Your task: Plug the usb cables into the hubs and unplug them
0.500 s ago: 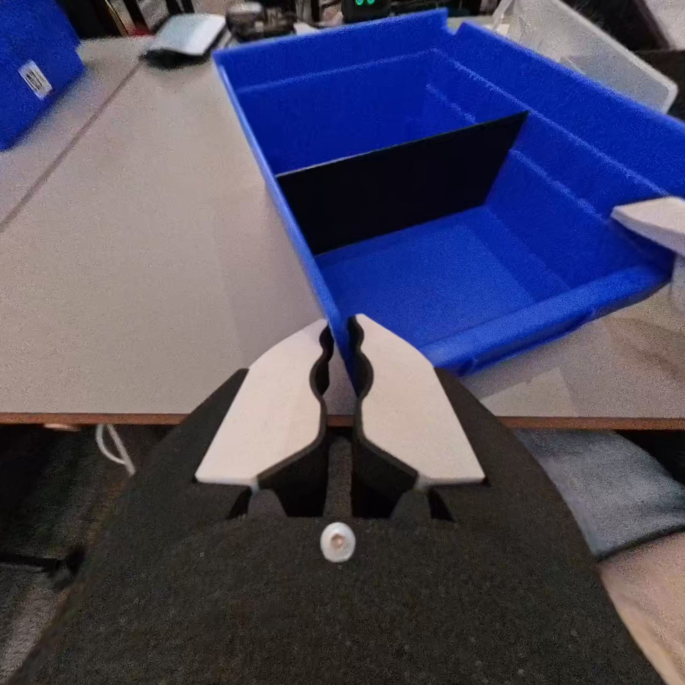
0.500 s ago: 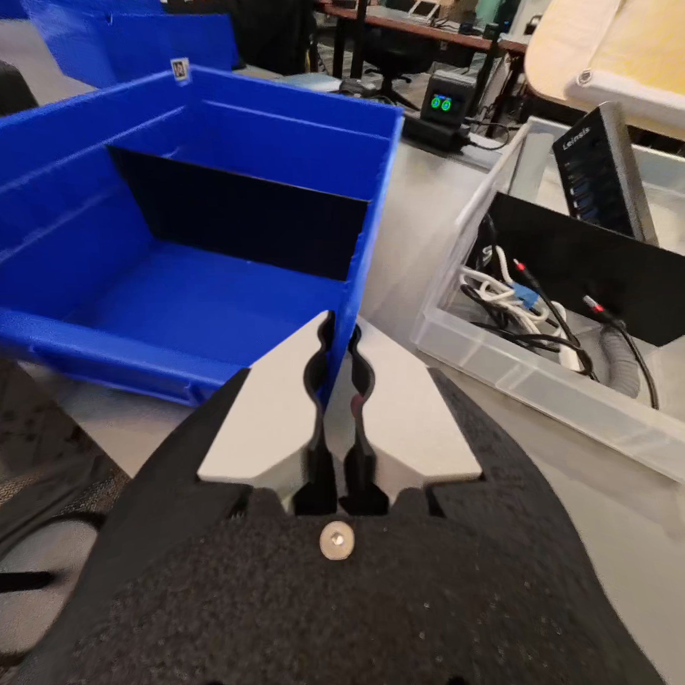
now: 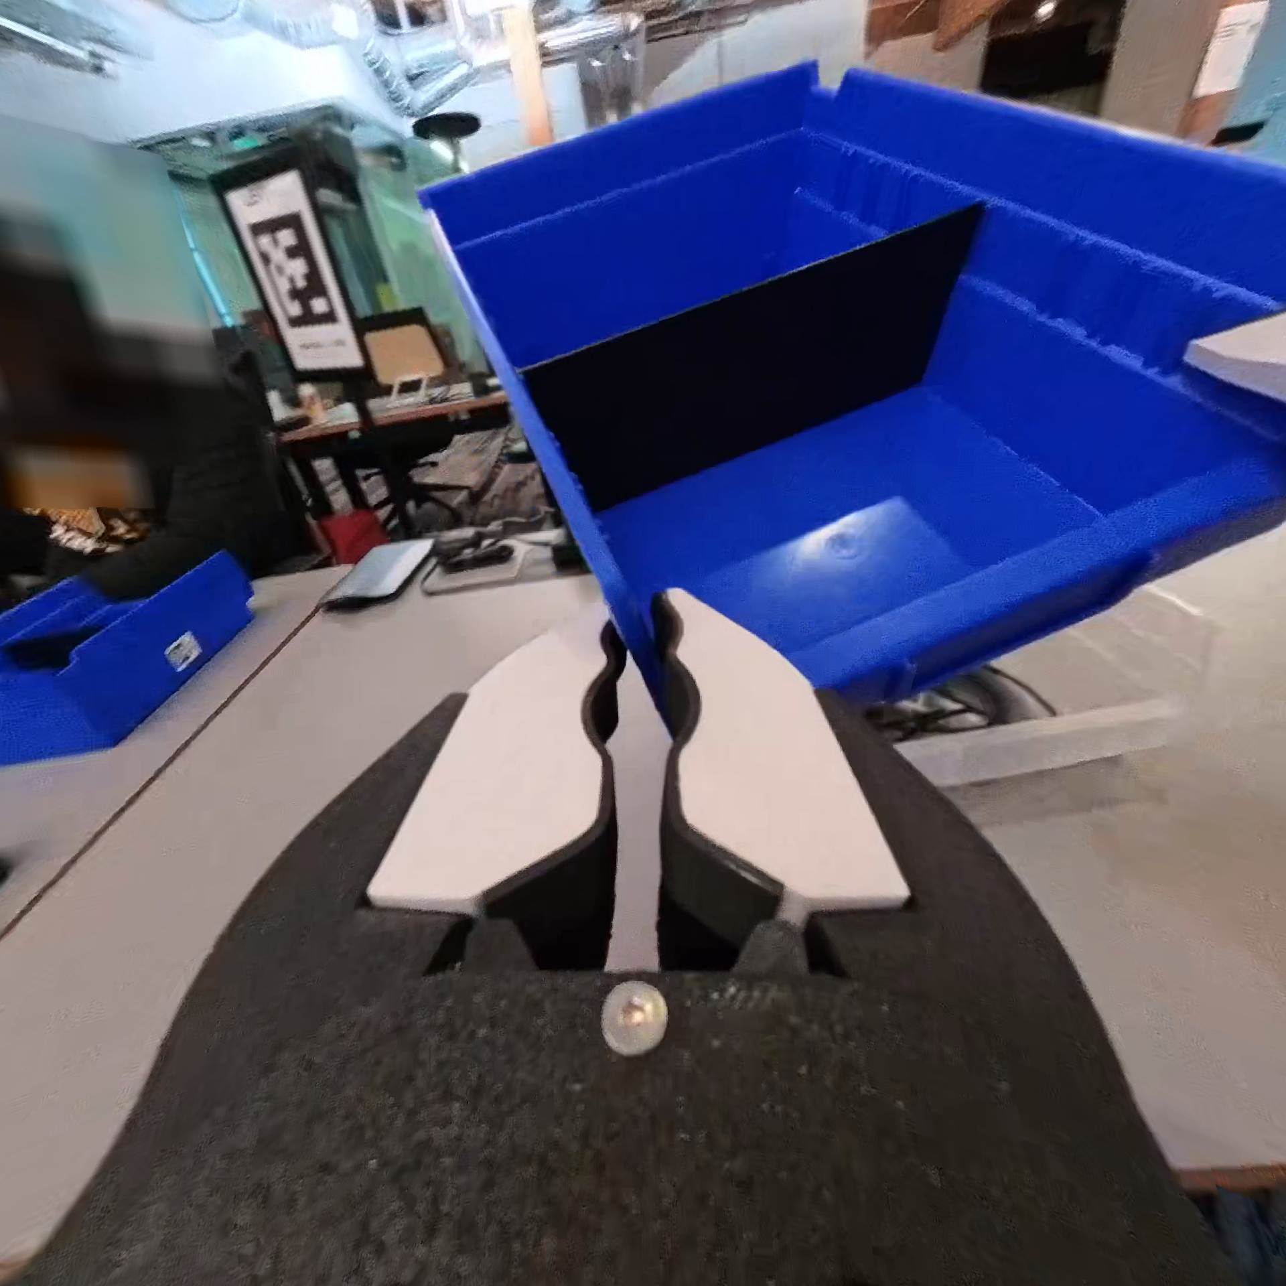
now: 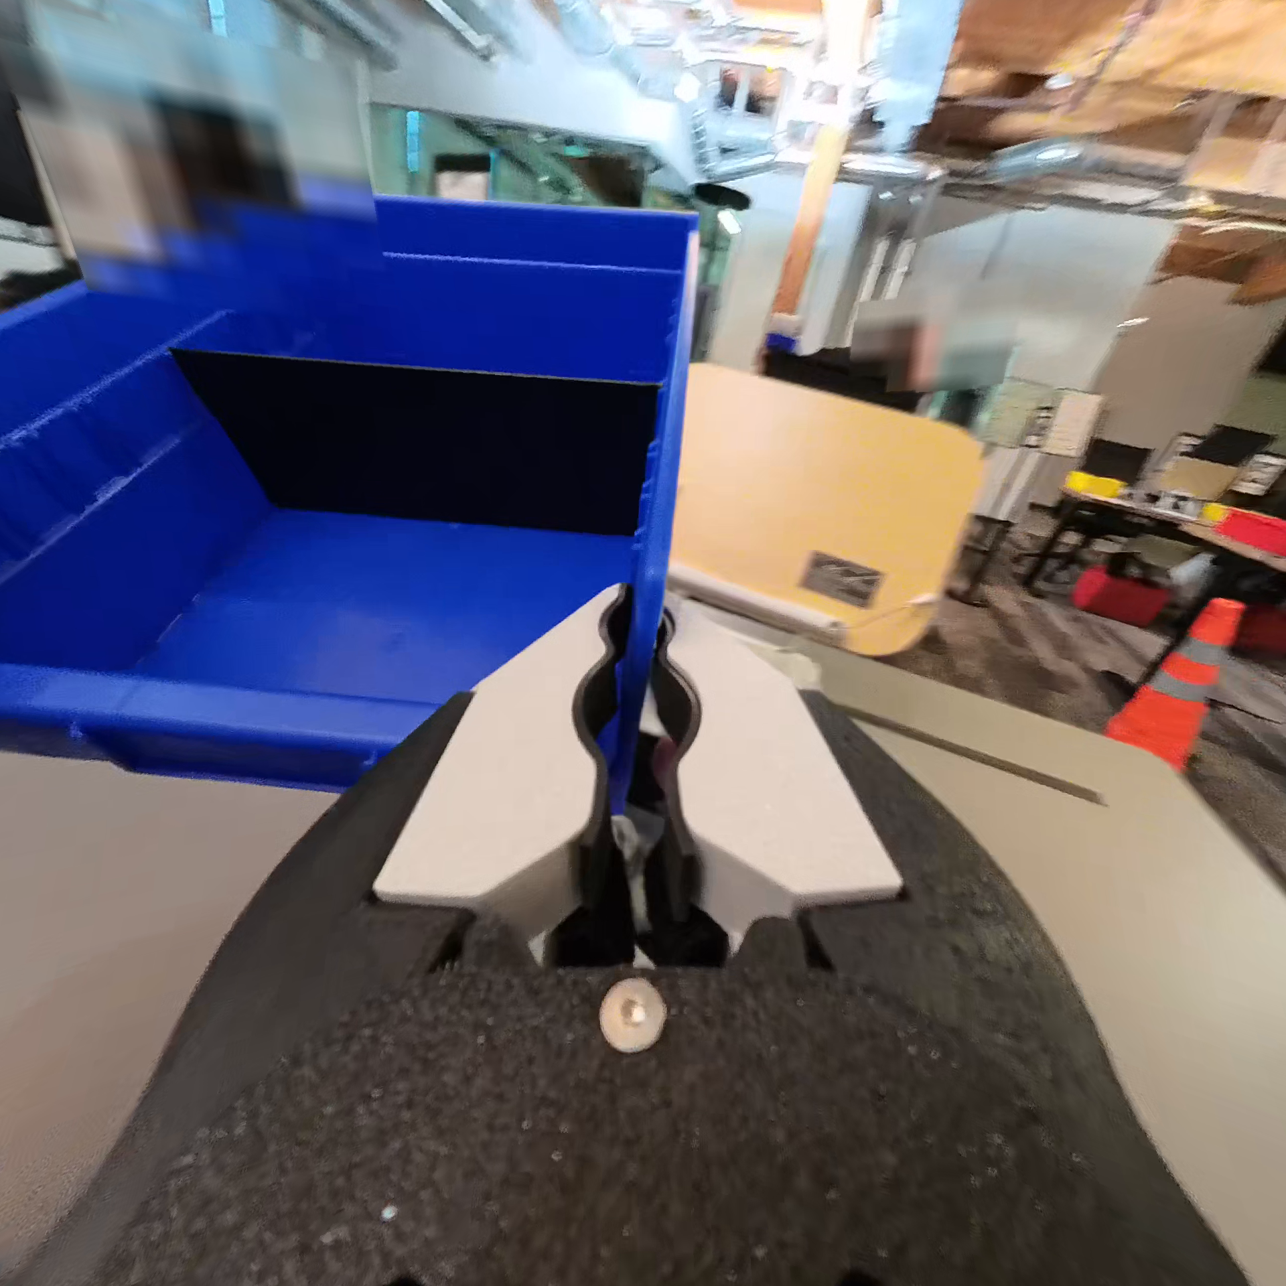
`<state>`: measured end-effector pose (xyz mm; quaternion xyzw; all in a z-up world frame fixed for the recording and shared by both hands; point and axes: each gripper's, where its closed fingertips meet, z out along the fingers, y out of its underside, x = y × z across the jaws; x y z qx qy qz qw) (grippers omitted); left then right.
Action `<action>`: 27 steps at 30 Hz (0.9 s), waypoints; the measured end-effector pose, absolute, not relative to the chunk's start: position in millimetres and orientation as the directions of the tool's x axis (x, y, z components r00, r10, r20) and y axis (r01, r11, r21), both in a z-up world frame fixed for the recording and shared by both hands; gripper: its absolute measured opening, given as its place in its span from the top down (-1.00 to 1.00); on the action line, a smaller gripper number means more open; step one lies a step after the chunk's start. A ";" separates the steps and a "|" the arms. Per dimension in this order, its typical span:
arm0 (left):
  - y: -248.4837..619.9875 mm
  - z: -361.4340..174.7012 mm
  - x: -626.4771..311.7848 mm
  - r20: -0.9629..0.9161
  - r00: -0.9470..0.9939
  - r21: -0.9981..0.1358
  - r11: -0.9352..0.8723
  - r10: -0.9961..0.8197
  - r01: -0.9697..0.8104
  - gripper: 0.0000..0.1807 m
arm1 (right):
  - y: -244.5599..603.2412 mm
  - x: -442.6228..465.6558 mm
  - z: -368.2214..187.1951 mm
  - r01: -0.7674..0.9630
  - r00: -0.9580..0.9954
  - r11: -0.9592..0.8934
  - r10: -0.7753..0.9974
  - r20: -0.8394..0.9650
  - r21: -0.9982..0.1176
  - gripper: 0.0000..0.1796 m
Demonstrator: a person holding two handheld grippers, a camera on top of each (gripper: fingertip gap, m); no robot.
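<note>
A blue bin (image 3: pixel 870 557) with a black divider (image 3: pixel 731 390) is held tilted above the table. My left gripper (image 3: pixel 640 612) is shut on its left wall near the front corner. My right gripper (image 4: pixel 644 605) is shut on the bin's right wall (image 4: pixel 654 487); one of its fingers (image 3: pixel 1245 365) shows at the right edge of the left wrist view. The bin (image 4: pixel 348 591) looks empty. Dark cables (image 3: pixel 960 703) show on the table under the lifted bin. No hub is in view.
A second blue bin (image 3: pixel 125 647) sits at the far left of the grey table (image 3: pixel 348 731), with a laptop (image 3: pixel 383 570) behind it. Beyond the table (image 4: pixel 1044 870) on the right are a tan board (image 4: pixel 821 501) and an orange cone (image 4: pixel 1176 689). Some 20 centimeters of space lies between my two pairs of fingers.
Both grippers have lifted the blue bin off the table and tilted it up. The clear bin with the hub and cables has dropped out of the right wrist view.
</note>
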<state>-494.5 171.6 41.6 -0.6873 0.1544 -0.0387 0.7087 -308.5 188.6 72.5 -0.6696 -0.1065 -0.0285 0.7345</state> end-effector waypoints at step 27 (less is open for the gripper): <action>195.3 -109.5 -56.6 -0.187 0.739 -0.928 -0.131 -0.647 -0.350 0.88 | 165.2 132.4 -108.1 -0.097 0.969 -0.369 -0.247 -0.003 -0.924 0.97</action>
